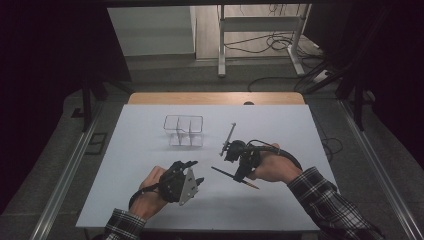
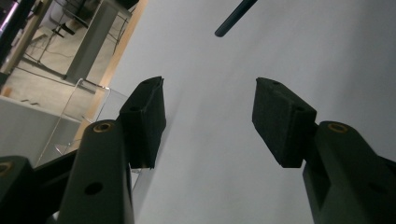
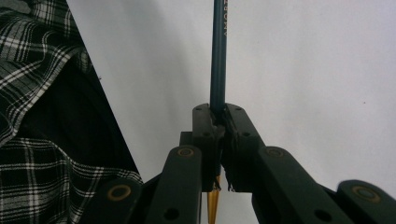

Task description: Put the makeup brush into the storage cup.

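High view: the white table takes up most of the frame, with a clear divided organizer toward its far middle and a second pen-like stick lying just right of it. Near the front, the right gripper is clenched on a dark teal pencil with a gold end. The pencil lies low across the table and points left, toward the left gripper, which hovers close by with its jaws apart and nothing between them.

The step looks like a handover or a re-grip of the pencil. To do it well, the left gripper should line its pads up square across the free dark end, close fully, and only then should the right let go. The pencil should stay level so it does not swing.

Right gripper view adds what the overhead cannot: the pencil is pinched dead centre between the pads, with pale lettering on the barrel and the gold tip behind the jaws. Left gripper view shows the pencil's free end ahead of the gap, and the organizer's clear wall off to its left.
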A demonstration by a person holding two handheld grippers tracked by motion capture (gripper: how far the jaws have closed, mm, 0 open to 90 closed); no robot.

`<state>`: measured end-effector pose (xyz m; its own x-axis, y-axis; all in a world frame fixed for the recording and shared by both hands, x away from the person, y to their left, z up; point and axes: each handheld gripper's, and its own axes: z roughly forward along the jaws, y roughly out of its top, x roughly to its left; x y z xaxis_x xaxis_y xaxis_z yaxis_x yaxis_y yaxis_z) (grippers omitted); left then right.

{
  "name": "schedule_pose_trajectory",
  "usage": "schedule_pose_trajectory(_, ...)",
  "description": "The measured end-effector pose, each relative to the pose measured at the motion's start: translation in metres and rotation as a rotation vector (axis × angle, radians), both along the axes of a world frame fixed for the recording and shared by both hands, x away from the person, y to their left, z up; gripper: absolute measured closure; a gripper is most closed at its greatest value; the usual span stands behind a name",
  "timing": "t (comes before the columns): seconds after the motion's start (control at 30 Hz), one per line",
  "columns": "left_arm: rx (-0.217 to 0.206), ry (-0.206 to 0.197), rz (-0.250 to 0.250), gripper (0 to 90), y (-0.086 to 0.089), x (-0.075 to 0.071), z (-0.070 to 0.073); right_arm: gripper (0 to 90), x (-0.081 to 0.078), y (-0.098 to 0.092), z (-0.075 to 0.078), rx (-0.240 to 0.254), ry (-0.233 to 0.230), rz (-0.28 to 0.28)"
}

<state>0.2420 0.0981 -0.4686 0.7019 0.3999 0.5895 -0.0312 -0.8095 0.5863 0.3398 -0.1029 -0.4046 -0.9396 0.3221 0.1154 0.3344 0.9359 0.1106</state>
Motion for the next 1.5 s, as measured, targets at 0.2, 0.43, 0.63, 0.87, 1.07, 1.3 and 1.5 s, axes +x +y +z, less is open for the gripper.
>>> schedule_pose_trajectory(0.2, 0.102, -0.039, -0.020, 47.8, -0.007, 0.001, -0.002, 83.4, 0.000, 0.006, -0.001, -0.002, 0.010, 0.024)
schedule_pose_trajectory(0.43, 0.172, -0.086, -0.038, 51.9, -0.014, 0.000, -0.003, 83.4, -0.001, 0.013, -0.002, -0.016, 0.021, 0.041)
schedule_pose_trajectory(0.63, 0.189, -0.102, -0.061, 55.5, -0.021, -0.001, -0.007, 83.4, -0.002, 0.019, -0.002, -0.024, 0.030, 0.054)
schedule_pose_trajectory(0.87, 0.243, -0.122, -0.094, 60.3, -0.026, -0.002, -0.010, 83.4, -0.003, 0.026, -0.003, -0.042, 0.042, 0.072)
schedule_pose_trajectory(1.07, 0.255, -0.125, -0.119, 67.1, -0.029, -0.003, -0.013, 83.4, -0.004, 0.032, -0.005, -0.051, 0.051, 0.091)
schedule_pose_trajectory(1.3, 0.270, -0.117, -0.133, 74.4, -0.028, -0.004, -0.015, 83.4, -0.005, 0.036, -0.007, -0.066, 0.059, 0.105)
schedule_pose_trajectory(1.5, 0.292, -0.121, -0.148, 80.0, -0.027, -0.004, -0.016, 83.3, -0.006, 0.037, -0.008, -0.068, 0.063, 0.110)
